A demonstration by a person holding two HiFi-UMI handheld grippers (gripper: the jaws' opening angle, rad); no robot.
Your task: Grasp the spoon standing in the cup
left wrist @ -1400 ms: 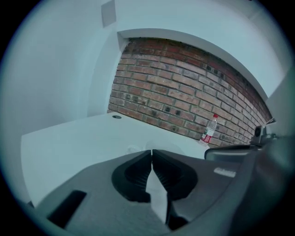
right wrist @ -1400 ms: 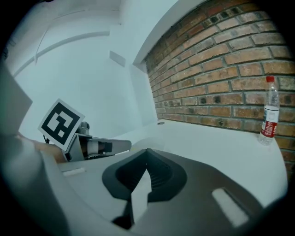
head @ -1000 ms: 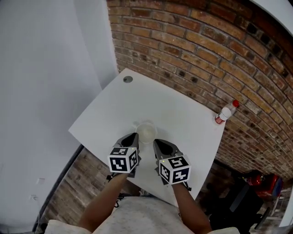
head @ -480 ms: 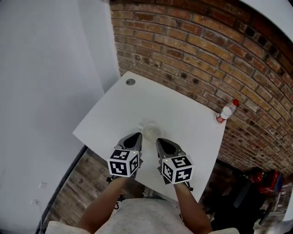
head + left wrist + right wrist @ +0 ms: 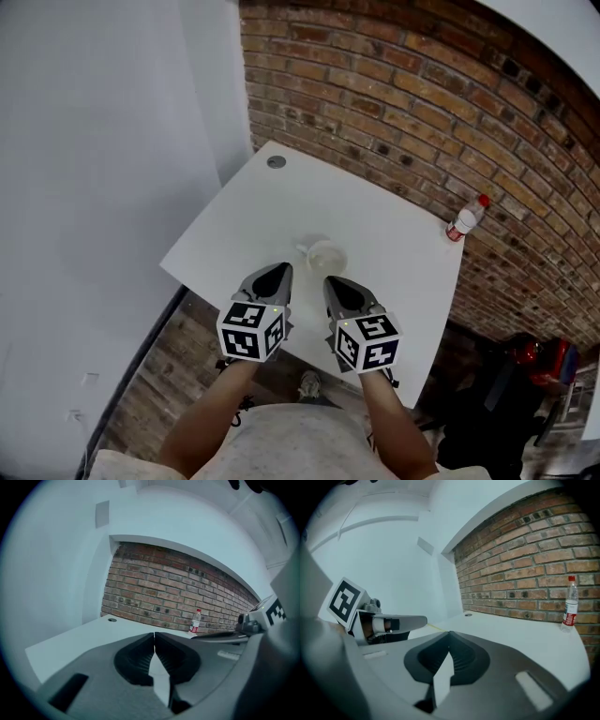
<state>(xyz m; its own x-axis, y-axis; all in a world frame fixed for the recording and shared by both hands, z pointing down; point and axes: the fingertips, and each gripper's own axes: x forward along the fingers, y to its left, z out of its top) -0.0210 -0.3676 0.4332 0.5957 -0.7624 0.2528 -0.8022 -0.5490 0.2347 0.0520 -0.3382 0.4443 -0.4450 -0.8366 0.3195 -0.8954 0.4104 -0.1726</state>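
Note:
A small white cup [image 5: 326, 255] with a handle on its left stands on the white table [image 5: 375, 225], near the middle. I cannot make out a spoon in it. My left gripper [image 5: 277, 270] sits just short of the cup on its left, and my right gripper [image 5: 334, 281] just short of it on the right. Neither touches the cup. In the left gripper view the left gripper [image 5: 154, 633] is shut with nothing between its jaws. The right gripper [image 5: 449, 633] is likewise shut and empty in its own view. Neither gripper view shows the cup.
A plastic bottle [image 5: 466, 218] with a red cap and label stands at the table's far right corner, against the brick wall [image 5: 422, 103]. A round cable hole [image 5: 276, 161] lies near the far left corner. The table's near edge runs under my grippers.
The head view has shifted, so the table sits further right. Both grippers have drawn back slightly: the cup was level with their tips and now stands just beyond them.

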